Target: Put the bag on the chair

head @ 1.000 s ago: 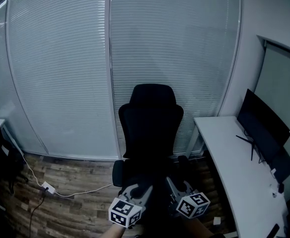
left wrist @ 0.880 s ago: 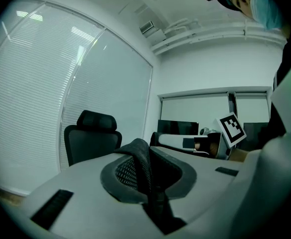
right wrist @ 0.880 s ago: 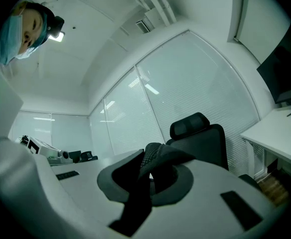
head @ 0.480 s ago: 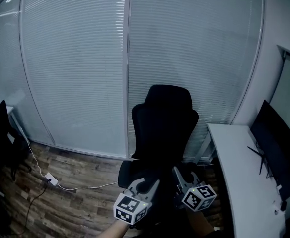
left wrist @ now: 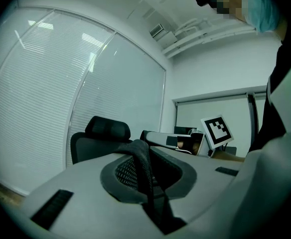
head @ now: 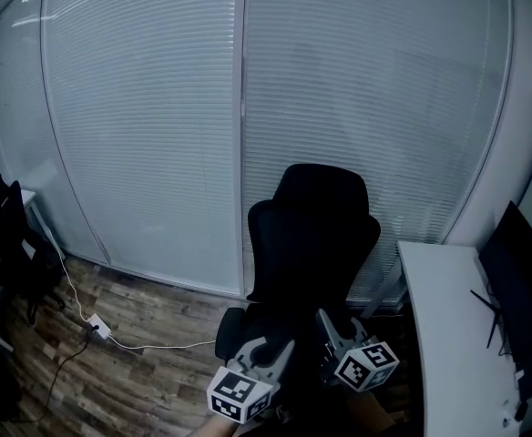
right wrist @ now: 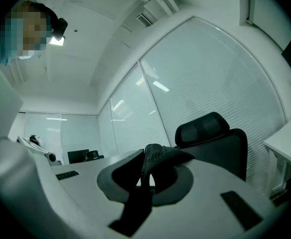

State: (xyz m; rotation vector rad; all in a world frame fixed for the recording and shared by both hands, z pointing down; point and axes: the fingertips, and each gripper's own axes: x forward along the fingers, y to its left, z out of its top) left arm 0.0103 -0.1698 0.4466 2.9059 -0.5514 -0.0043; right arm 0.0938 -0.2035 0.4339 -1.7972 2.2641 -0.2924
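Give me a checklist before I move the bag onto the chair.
1. Left gripper shut on strap: ok.
2. Right gripper shut on strap: ok.
3. Chair straight ahead, facing us: ok.
4. Seat free: cannot tell, too dark.
5. Bag hanging clear: cannot tell, out of sight.
6. Desk apart from right gripper: ok.

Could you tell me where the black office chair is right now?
Head view: the chair stands centre, before the blinds, left of the white desk.
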